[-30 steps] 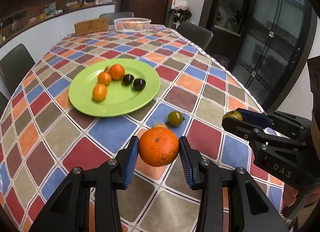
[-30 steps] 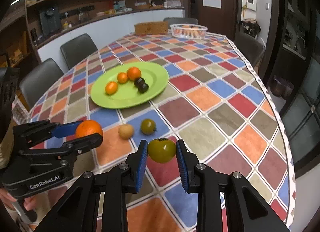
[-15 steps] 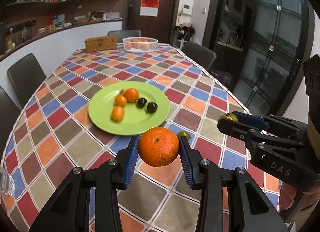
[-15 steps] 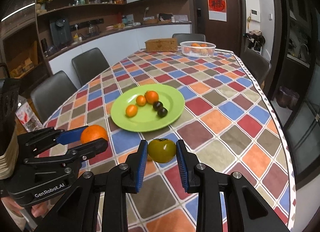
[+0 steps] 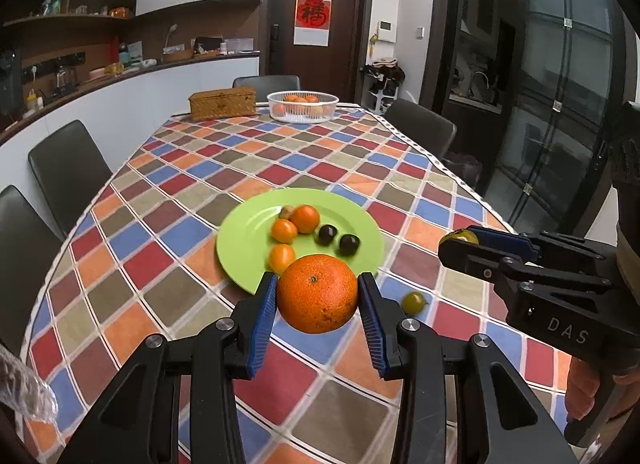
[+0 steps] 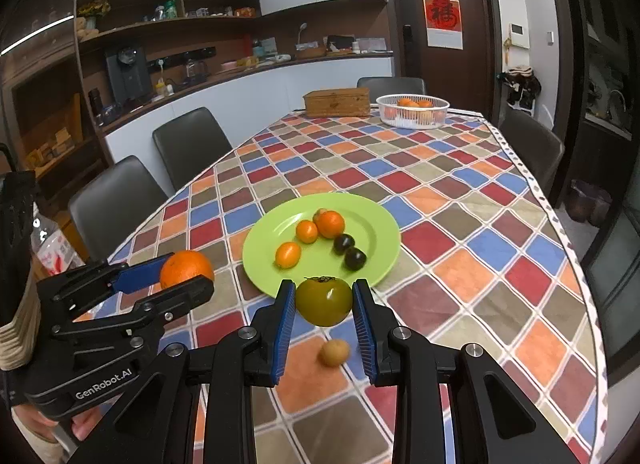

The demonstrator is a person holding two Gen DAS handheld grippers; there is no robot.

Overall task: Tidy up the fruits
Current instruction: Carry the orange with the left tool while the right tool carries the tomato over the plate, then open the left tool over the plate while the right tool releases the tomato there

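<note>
L gripper clamped on big round orange, blue ribbed pads pressing both sides, jaws spread abt one fruit-width. Fruit held in air, just short of near rim of round lime-green plate, overlapping rim in L wrist view. Same orange and L gripper seen from R wrist view, left of plate, off its edge.

R gripper closed on greenish-yellow tomato-like fruit w/ dark calyx, pads flat against its sides, held above tablecloth right at near rim of plate. From L view only top of this fruit peeks over R gripper.

On plate: three small oranges, two dark plum-like fruits, one small brownish fruit at back, clustered centre. Left half and right rim of plate bare.

Loose on checkered multicolour tablecloth: small green round fruit just right of L gripper's right finger; small tan round fruit below R gripper, between its fingers in view, lying on cloth.

Table edge w/ white scalloped trim runs along right, well apart from plate. Dark chairs along left side. Far end: woven brown box beside white mesh basket w/ oranges. Wide stretch of cloth between plate and far items.
</note>
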